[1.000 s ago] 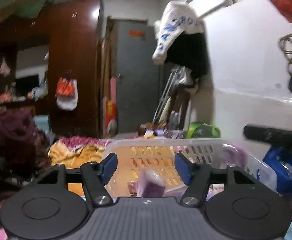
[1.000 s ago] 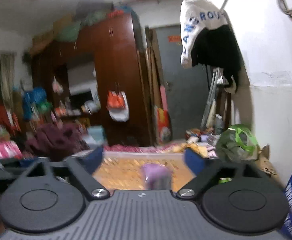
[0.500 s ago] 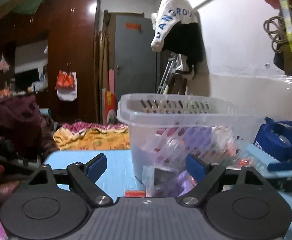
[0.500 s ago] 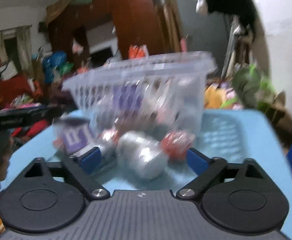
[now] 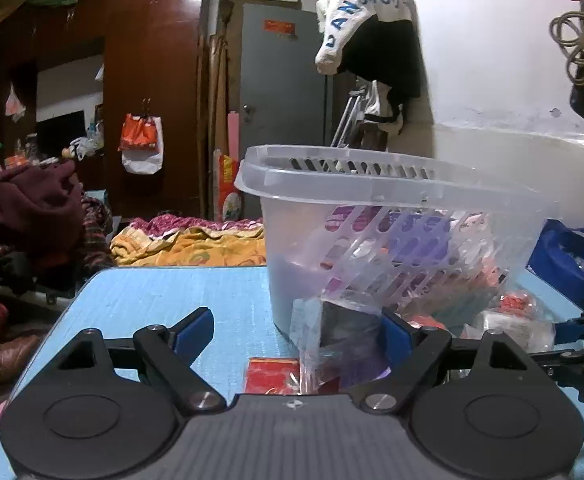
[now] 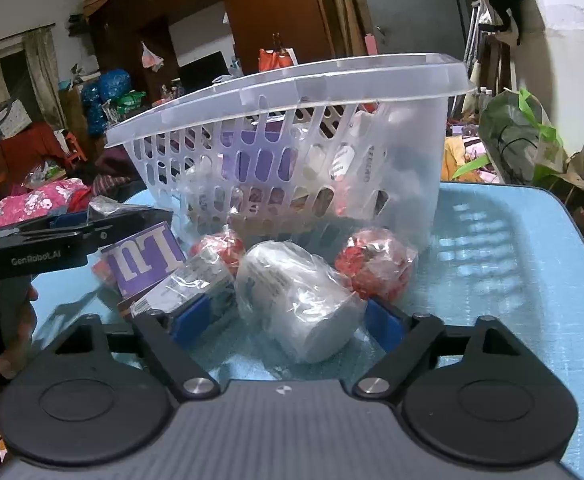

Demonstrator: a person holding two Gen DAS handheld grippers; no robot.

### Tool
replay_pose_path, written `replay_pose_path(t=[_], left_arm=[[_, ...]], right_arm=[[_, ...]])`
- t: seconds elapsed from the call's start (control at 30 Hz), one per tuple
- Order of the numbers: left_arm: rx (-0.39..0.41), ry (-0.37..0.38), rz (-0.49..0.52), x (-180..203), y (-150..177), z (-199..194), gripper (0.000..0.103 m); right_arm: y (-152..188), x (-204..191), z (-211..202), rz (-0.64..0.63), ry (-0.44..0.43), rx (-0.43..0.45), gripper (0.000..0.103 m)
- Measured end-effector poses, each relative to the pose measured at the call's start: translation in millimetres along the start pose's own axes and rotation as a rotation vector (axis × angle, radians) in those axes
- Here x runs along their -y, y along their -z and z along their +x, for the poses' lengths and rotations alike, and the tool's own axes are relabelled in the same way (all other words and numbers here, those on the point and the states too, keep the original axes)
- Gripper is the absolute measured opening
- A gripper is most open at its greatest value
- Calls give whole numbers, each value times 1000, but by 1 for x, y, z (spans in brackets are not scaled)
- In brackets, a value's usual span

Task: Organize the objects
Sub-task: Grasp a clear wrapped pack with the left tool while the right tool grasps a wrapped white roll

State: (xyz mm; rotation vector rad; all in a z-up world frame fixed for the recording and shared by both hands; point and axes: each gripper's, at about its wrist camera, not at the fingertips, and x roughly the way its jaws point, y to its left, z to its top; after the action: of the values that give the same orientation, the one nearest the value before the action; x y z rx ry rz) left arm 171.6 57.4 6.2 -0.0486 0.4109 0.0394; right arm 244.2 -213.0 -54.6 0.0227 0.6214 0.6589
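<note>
Blue counter (image 6: 491, 264) is being occupied by a clear slotted basket (image 6: 292, 128), packets heaped against it. Right hand-held gripper (image 6: 288, 320) is being closed around a white wrapped bundle (image 6: 295, 300). Left hand-held gripper (image 5: 295, 332) is being kept wide, a plastic-bagged dark item (image 5: 343, 332) between its jaws, ungripped.

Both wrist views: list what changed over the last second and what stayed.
Both grippers dropped from above the basket to table level in front of it. The right gripper now straddles a white wrapped roll, jaws closing. The left gripper opened wider around a clear bag, gripping nothing. The basket and packets stayed put.
</note>
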Motion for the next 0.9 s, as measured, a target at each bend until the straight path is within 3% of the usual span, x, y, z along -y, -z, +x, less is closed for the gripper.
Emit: replay_pose_path(t=[0.07,0.13,0.2,0.3,0.47,0.73,0.9], left_arm=[[-12,1,-15,-1,0,2,77],[-9,23,-19,-1,-1,3,54],[14,14,-17,0,1,-1,41],[85,-32,-24,1,2,-13,38],[215,-9,-90,-10,7,-34,38],[344,104,-86,-8,11,-49,38],[375,145,-50,-2,13,-49,38]], right_arm=[[0,1,-3,8,8,9,59],[0,2,-3,6,-6,18,58],[1,-1,-6,-10,-4,34,57],[4,-8,-17,-36,23,106,57],[9,-18,-31,-85,43,203,56],[10,-25,-37,-131,60,275,56],[10,-22,-41,-115,57,305,55]])
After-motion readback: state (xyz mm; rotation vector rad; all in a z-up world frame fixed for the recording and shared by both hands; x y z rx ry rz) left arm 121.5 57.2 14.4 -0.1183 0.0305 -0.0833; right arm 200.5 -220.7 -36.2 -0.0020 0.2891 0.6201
